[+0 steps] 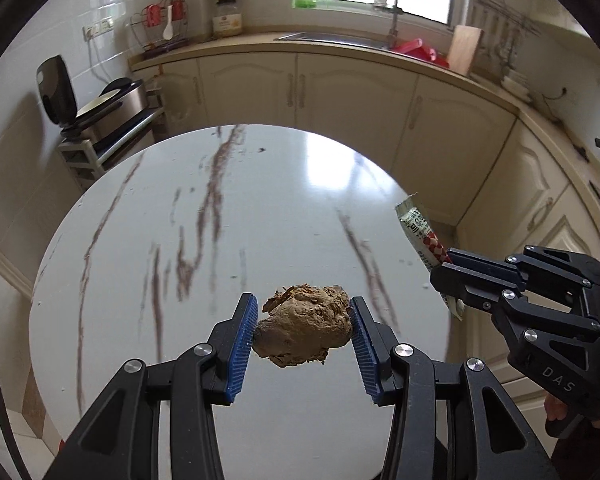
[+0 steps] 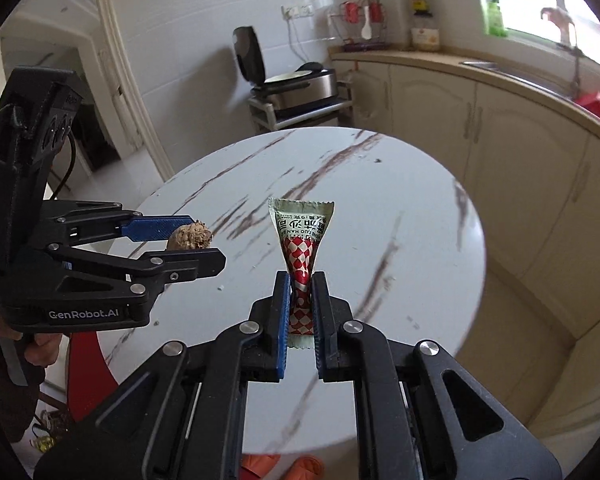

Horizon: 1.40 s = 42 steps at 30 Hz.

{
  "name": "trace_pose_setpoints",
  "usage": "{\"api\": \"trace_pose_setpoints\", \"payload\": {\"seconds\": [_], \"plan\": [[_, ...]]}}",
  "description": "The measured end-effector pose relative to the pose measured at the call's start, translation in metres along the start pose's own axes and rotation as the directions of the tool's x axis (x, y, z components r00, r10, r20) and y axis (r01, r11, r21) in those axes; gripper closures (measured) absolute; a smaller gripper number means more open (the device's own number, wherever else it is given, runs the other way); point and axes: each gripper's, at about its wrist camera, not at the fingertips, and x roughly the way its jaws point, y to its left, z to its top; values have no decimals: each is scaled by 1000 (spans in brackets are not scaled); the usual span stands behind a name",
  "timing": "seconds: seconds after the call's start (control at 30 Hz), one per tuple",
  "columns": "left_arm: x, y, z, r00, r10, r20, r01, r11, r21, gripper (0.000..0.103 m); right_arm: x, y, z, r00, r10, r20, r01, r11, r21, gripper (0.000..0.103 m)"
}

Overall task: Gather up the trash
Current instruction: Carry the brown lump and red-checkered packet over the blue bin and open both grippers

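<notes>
Already lifted clear of desk [image 1: 112, 264]. Left tool [image 1: 303, 330] part-open, clamped on crumbly brown lump [image 1: 306, 326]; right tool [image 2: 301, 308] nearly closed, pinched light, crinkly wrapper [image 2: 300, 236] mid-length. Judged fragile, slippery respectively.

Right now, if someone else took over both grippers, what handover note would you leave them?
Left gripper: shut on the brown lump, held clear above the round marble table.
Right gripper: shut on the red-and-white checked snack wrapper, pinched near its lower end, top flaring upward.
Done: both pieces of trash are picked up; no other trash shows on the tabletop.
Left: carry both to a bin and release. No bin is clearly in view; something red and orange sits on the floor by the table's base, but I cannot tell what it is.
</notes>
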Motion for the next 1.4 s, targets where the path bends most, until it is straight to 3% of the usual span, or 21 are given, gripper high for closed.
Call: {"api": "trace_pose_setpoints", "payload": {"seconds": [0.13,0.33,0.63,0.77,0.97,1.0,1.03,1.1,1.23,1.4], "plan": [[-3,-69,4,998,-64,-14,65,994,89,60,-51,-52,-37,995,-79,69,69,987,143,92],[20,-158,13,987,-146,-71,157,971,181,60,-93,-115,-95,967,-244,67,213,928,307,92],[85,-249,18,973,-145,-178,192,940,281,60,-101,-173,-150,963,-269,26,229,863,450,91],[115,-271,26,967,-138,-215,199,935,295,60,-96,-192,-167,962,-274,0,239,841,486,91],[151,-271,41,966,-124,-227,194,927,321,59,-90,-210,-181,962,-272,-17,241,822,516,91],[155,-276,40,967,-119,-226,190,927,324,52,-89,-212,-184,963,-268,-18,237,820,520,91],[156,-278,39,968,-118,-223,188,927,324,39,-88,-214,-186,964,-266,-19,237,819,523,91],[155,-280,36,973,-110,-202,173,929,327,26,-84,-216,-189,965,-263,-25,236,814,531,91],[156,-277,29,978,-96,-187,154,932,328,20,-74,-218,-189,968,-248,-37,229,812,537,90],[145,-271,28,981,-85,-172,137,938,318,20,-67,-214,-187,973,-230,-36,213,818,534,90]]}}
